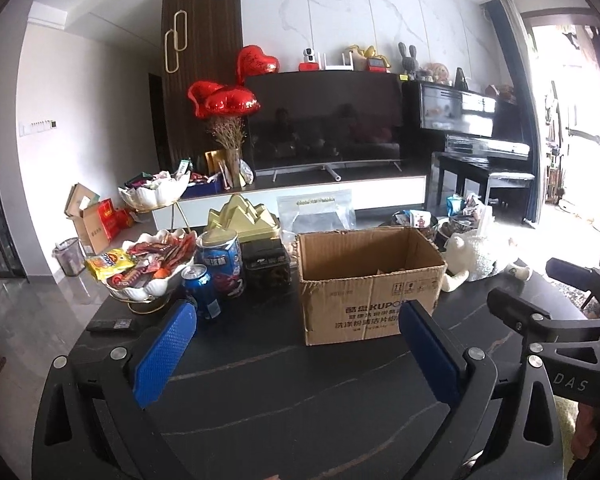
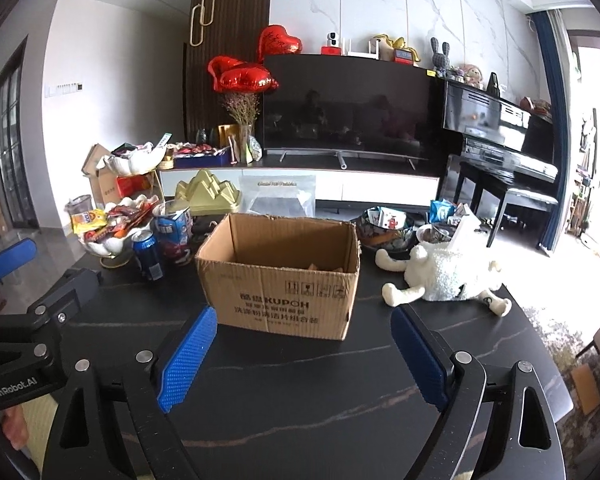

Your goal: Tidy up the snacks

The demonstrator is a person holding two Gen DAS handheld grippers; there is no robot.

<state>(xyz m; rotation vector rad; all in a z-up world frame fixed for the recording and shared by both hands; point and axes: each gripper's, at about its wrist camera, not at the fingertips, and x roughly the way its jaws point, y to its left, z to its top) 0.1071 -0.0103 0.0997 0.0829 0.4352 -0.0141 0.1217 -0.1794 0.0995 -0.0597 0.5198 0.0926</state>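
Note:
An open cardboard box [image 1: 370, 284] [image 2: 280, 280] stands mid-table, with only scraps visible inside. Left of it a white shell-shaped bowl [image 1: 140, 290] [image 2: 104, 246] holds several wrapped snacks, with a blue can [image 1: 202, 290] [image 2: 148, 254] and a blue snack canister [image 1: 222, 262] [image 2: 174, 234] beside it. My left gripper [image 1: 296, 316] is open and empty, low over the dark table in front of the box. My right gripper [image 2: 302, 320] is open and empty just in front of the box. A dark bowl of snack packets [image 2: 388, 228] sits right of the box.
A white plush sheep [image 2: 448, 272] [image 1: 480, 258] lies right of the box. A gold mountain-shaped tin [image 1: 242, 220], a black tin [image 1: 266, 266] and a clear bag [image 2: 278, 196] stand behind it. A remote [image 1: 112, 325] lies at the table's left edge. TV and piano beyond.

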